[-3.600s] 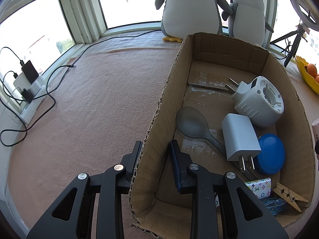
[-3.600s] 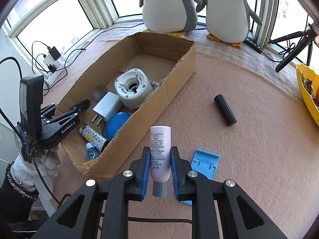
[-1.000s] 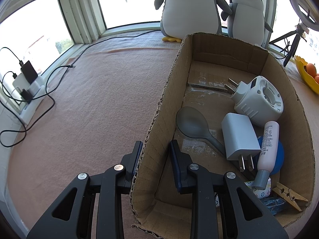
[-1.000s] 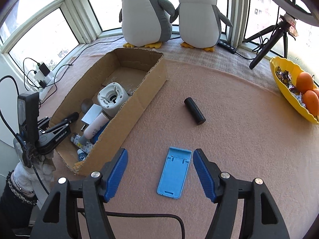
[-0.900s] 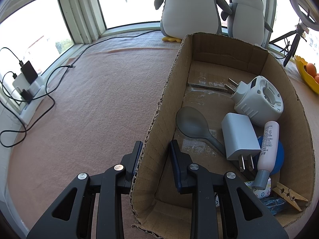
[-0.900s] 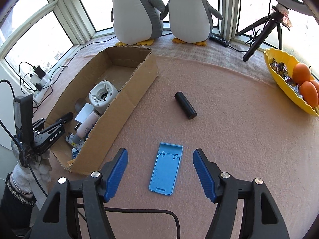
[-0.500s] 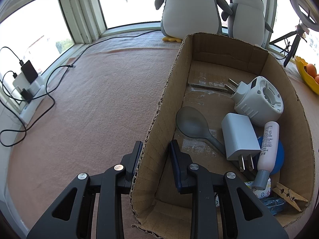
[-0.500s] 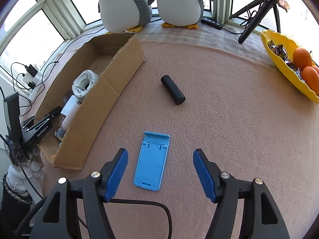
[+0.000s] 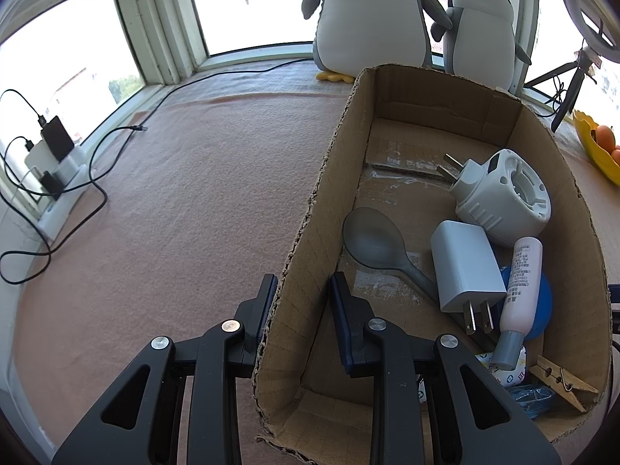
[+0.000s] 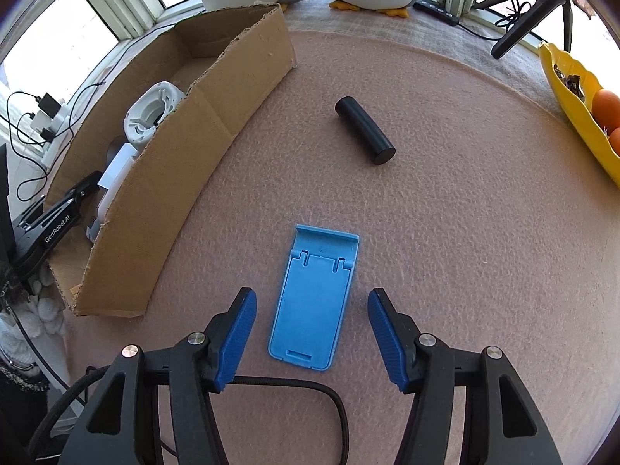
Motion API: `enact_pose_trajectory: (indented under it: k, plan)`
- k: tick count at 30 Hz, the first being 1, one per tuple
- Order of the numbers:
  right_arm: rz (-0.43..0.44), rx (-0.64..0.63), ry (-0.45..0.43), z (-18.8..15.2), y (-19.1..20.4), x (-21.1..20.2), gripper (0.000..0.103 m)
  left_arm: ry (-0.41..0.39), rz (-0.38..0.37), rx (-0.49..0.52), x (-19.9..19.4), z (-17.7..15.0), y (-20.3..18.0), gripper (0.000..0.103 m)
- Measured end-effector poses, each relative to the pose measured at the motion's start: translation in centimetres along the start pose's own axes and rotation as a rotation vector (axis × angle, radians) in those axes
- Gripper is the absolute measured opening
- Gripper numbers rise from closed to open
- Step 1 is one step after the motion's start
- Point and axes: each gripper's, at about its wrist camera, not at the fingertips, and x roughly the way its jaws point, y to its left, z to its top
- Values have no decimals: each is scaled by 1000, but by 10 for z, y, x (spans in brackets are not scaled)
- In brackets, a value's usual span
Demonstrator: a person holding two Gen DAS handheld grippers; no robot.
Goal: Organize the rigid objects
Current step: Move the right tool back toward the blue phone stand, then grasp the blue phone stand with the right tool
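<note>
Right gripper [image 10: 310, 333], jaws just narrowing yet clear of the flat blue stand [image 10: 316, 302] lying lengthwise between them; left gripper [image 9: 302, 290] clamps the box wall [image 9: 310, 232].

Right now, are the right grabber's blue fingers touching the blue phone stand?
Apart. In the right wrist view, pink mat shows between each of the right gripper pads and the blue stand.

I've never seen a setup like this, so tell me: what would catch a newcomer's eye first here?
Probably the bright blue phone stand lying flat on the pink cloth, framed by the right gripper, whose jaws have just been closing but do not touch it. Next, the long cardboard box of odds and ends, its side wall pinched by the left gripper. Behind the box sit two plush penguins.
</note>
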Motion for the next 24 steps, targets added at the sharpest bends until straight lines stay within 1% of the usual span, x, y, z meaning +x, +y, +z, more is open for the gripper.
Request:
enact_pose_trajectory:
  k: [6, 9, 12, 13, 24]
  plan:
    - [-53, -32, 7, -1, 11, 4, 55, -3, -6, -9, 0, -1, 2, 25]
    - [-117, -85, 6, -3, 20, 7, 47, -4, -7, -9, 0, -1, 3, 25]
    - [-118, -99, 4, -1, 23, 7, 37, -4, -7, -10, 0, -1, 3, 25]
    - [-117, -99, 7, 0, 23, 8, 35, -4, -7, -11, 0, -1, 3, 25]
    - [-118, -95, -22, 19, 16, 8, 34, -4, -7, -11, 0, -1, 3, 25]
